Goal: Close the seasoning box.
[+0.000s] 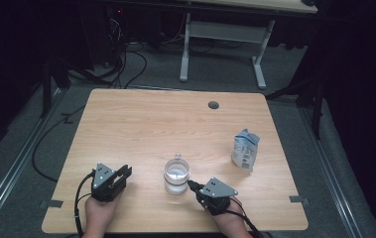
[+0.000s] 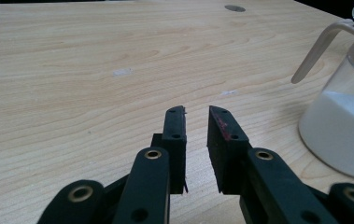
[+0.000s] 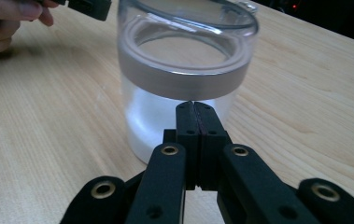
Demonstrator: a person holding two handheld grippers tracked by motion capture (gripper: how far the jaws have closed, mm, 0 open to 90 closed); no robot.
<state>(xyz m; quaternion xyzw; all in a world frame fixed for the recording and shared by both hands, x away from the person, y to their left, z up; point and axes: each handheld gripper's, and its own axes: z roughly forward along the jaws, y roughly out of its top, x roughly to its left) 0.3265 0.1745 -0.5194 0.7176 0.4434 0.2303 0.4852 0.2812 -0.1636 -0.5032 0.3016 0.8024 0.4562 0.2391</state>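
closed right gripper (image 3: 194, 106) at jar (image 3: 184, 70)

I can't read any text here; the print on the blue-and-white carton (image 1: 245, 149) is too small.

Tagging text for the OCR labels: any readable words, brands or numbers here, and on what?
No text can be read in any view.
Carton: blue and white print with a dark block like a barcode low on its side, too small and blurred to read.
Jar: clear, with white powder inside, no label seen.
Left gripper, right gripper and table: no markings seen.
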